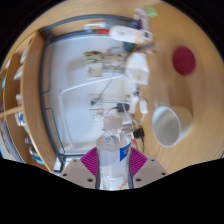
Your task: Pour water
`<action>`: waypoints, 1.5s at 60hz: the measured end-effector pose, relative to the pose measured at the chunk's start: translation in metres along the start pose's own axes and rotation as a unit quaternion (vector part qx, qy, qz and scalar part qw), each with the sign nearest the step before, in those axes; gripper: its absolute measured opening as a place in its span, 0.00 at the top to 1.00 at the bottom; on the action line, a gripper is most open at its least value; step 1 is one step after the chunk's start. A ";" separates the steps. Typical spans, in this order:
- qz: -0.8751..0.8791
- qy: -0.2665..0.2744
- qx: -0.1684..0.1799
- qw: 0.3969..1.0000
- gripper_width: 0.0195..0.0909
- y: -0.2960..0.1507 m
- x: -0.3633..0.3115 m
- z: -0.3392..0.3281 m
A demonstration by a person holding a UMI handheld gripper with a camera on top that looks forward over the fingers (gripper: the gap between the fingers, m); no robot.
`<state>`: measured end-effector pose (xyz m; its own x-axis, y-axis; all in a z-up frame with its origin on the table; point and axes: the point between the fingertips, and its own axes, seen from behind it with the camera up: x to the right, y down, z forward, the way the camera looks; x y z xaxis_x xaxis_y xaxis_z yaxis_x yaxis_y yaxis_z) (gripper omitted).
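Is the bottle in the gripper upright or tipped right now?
Upright: the bottle stands vertical between the gripper's pink pads, cap on top, not leaning toward the white bowl.

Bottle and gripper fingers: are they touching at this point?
Touching. The gripper view shows the bottle between both pink pads, pressed against its sides with no gap.

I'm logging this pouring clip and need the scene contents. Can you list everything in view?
Water bottle: one, clear with a blue label, upright between the fingers.
White bowl: one, on the wooden table beside the bottle.
Dark red round item: one, beyond the bowl; what it is cannot be told.
White container: one, at the tray's far edge.
Grey tray: one, ahead of the bottle, holding small clear items too small to name.
Wooden table: one, light brown.
Gripper: one, magenta pads against the bottle's sides.
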<state>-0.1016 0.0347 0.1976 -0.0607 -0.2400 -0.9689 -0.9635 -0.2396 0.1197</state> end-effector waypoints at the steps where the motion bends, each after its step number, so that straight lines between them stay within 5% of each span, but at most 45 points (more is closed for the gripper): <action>1: -0.026 -0.002 0.003 1.000 0.75 -0.003 -0.007 -0.002; 15: -0.433 0.010 0.062 0.899 0.74 -0.071 -0.069 -0.025; 25: -0.633 0.106 0.115 0.758 0.70 -0.133 -0.065 -0.041; 37: -0.686 0.155 0.154 0.694 0.70 -0.195 -0.021 -0.039; 56: -0.705 0.193 0.160 0.664 0.69 -0.232 0.042 -0.025; 75: -0.680 0.180 0.173 0.690 0.52 -0.233 0.061 -0.030; 78: -0.663 0.190 0.166 0.705 0.40 -0.235 0.072 -0.033; 82: -0.648 0.194 0.155 0.720 0.10 -0.233 0.082 -0.035; 90: -0.642 0.186 0.135 0.731 0.07 -0.221 0.091 -0.042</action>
<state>0.1163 0.0265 0.0924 0.9662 -0.2319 -0.1125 -0.1828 -0.3089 -0.9334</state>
